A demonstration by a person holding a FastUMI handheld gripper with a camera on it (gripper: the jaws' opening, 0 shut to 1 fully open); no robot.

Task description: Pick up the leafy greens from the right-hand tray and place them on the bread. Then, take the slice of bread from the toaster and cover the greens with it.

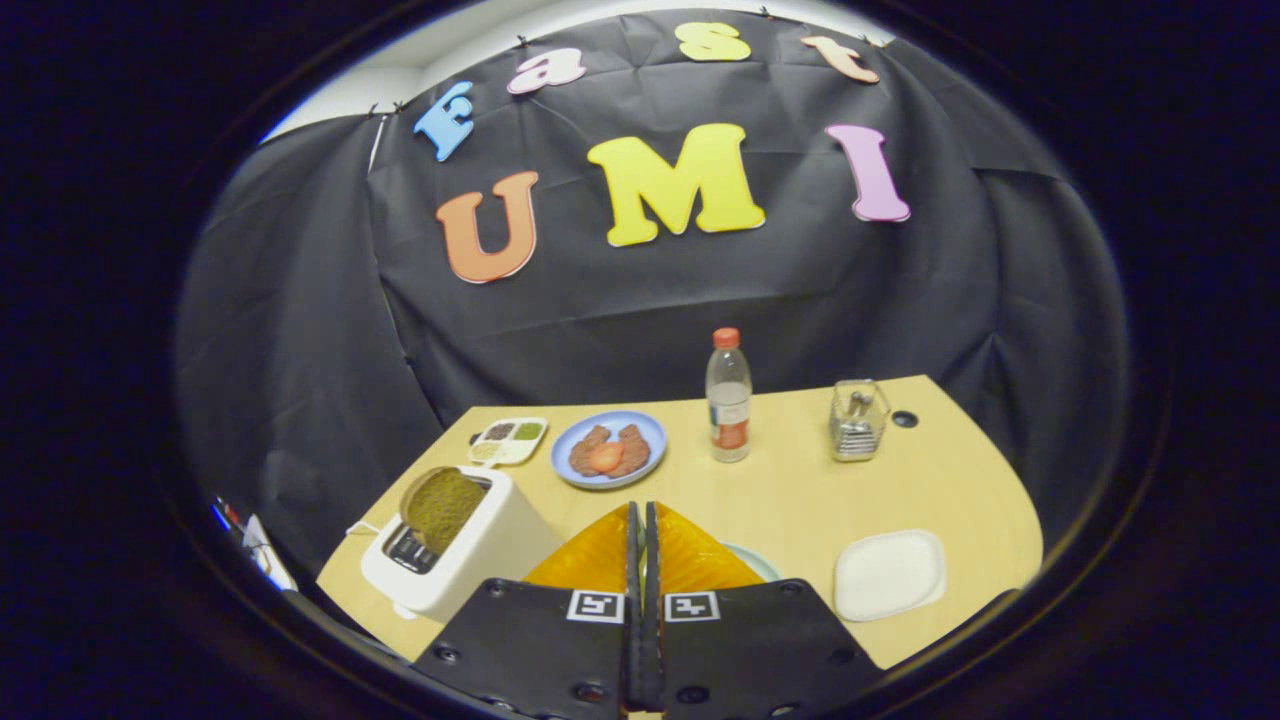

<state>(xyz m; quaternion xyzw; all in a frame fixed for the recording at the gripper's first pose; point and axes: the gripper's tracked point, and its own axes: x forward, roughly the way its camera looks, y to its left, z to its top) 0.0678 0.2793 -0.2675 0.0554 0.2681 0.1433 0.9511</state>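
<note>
My gripper (641, 512) is shut, its two fingers pressed together with only a thin dark seam between them. It hovers above the near part of the wooden table (800, 490). To the left of the fingers stands a white toaster (470, 560) with a brown slice of bread (442, 508) sticking up out of its slot. A white square tray (889, 574) lies to the right of the fingers, showing a plain white surface. Just behind the right finger peeks the pale rim of a plate (757, 562); the fingers hide whatever lies on it.
Beyond the fingers sits a blue plate (609, 449) with brown patties and a red slice. A small divided dish (508, 440) lies left of it. A clear bottle with a red cap (729, 396) and a glass holder (858, 420) stand farther back.
</note>
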